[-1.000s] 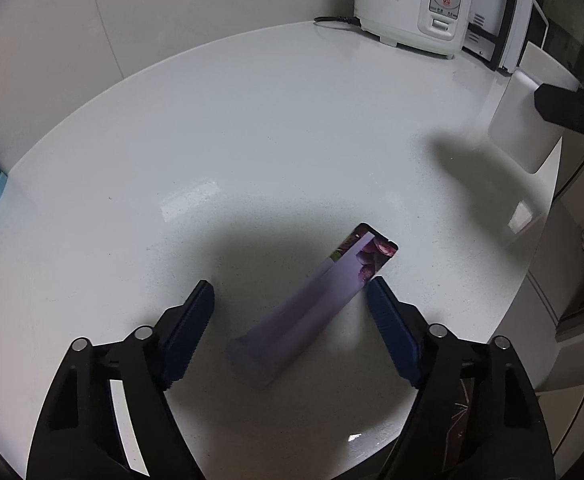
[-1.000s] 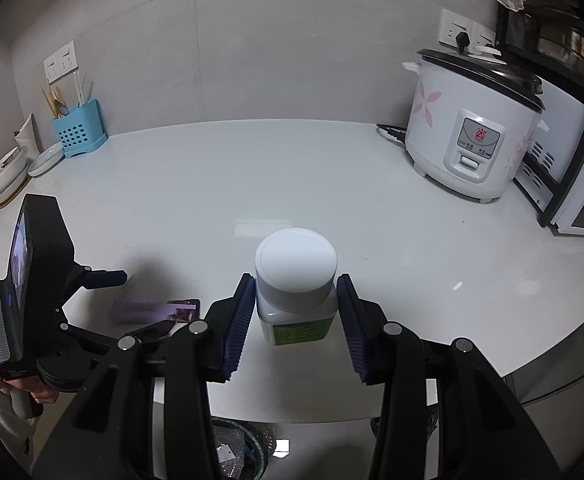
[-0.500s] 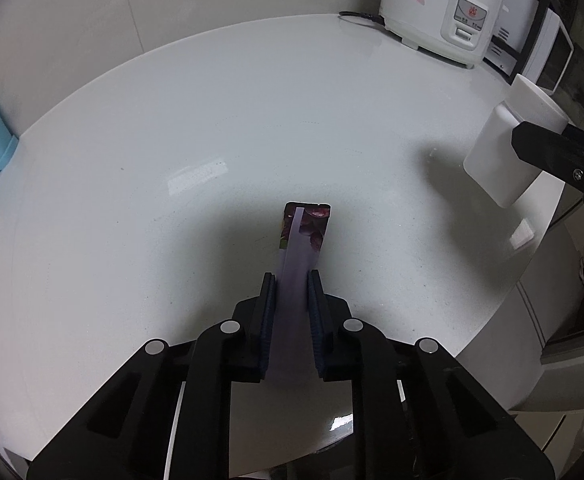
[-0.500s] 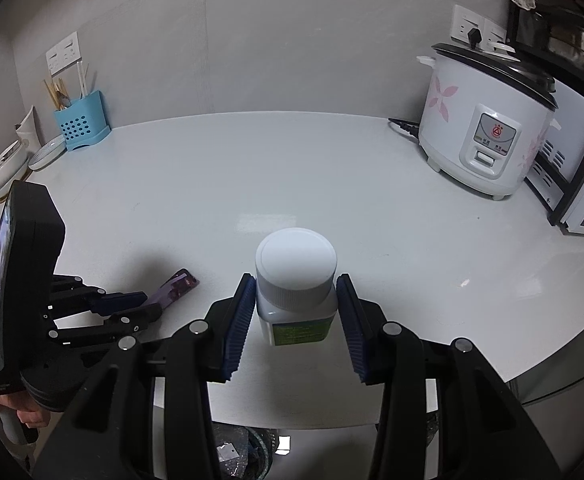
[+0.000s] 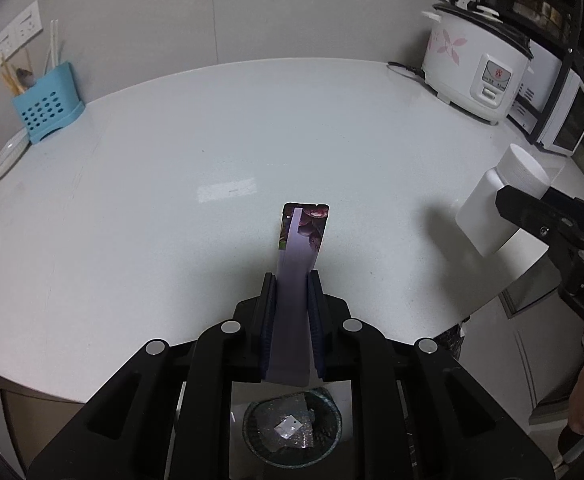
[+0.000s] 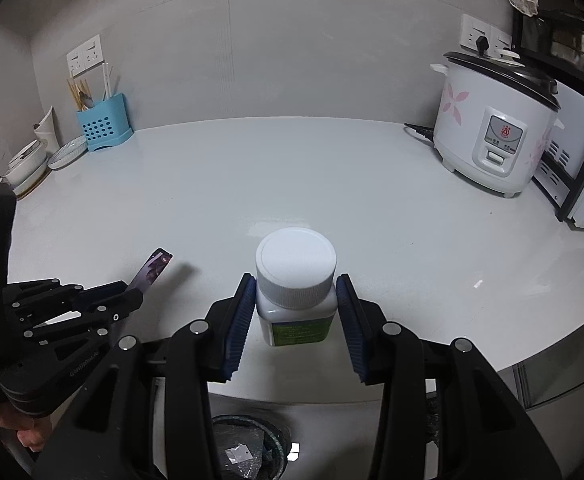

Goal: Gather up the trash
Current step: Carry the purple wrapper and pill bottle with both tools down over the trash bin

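Left gripper (image 5: 291, 312) clamped on purple wrapper (image 5: 298, 264), right gripper (image 6: 297, 312) grasping bottle (image 6: 296, 292): carry both level over bin (image 5: 292, 432) at frame bottom, then release.

You see a pale purple flat carton (image 5: 296, 280) with dark grape print, a white plastic bottle (image 6: 296, 292) with green label, a white rice cooker (image 6: 496, 128) patterned with pink flowers, and a perforated light-blue utensil holder (image 6: 102, 126).

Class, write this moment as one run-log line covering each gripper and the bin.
left gripper: shut on purple packet | right gripper: shut on white bottle | trash bin: below counter edge
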Demonstrator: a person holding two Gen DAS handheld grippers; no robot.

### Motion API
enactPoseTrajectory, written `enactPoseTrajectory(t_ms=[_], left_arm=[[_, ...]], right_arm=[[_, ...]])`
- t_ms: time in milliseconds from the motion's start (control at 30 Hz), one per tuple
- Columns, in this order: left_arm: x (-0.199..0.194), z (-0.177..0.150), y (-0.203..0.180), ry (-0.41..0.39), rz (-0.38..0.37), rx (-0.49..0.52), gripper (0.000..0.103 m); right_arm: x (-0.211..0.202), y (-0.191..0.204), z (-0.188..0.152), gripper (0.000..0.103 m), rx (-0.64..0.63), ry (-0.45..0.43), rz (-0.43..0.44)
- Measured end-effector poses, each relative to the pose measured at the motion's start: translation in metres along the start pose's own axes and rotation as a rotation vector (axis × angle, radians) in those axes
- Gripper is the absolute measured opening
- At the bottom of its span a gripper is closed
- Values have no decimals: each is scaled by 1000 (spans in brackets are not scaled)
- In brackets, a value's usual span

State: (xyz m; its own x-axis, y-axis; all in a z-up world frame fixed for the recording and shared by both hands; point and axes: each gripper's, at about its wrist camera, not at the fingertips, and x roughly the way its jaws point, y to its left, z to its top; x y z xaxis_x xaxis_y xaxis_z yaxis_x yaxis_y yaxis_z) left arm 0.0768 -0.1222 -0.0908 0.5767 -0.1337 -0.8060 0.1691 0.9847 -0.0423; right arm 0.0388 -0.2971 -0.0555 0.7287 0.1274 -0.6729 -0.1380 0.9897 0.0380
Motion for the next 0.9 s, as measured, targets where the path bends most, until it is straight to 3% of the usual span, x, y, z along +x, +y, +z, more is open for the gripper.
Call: enactPoseTrajectory(t_ms=[533,900], left_arm=[[-80,-109,20,-147,29,-78,15],[-60,-201,28,-89,33,-107,15]], right_arm=[[-64,40,-90,40,-6,-70,77],[-67,60,-171,40,11,-57,100]])
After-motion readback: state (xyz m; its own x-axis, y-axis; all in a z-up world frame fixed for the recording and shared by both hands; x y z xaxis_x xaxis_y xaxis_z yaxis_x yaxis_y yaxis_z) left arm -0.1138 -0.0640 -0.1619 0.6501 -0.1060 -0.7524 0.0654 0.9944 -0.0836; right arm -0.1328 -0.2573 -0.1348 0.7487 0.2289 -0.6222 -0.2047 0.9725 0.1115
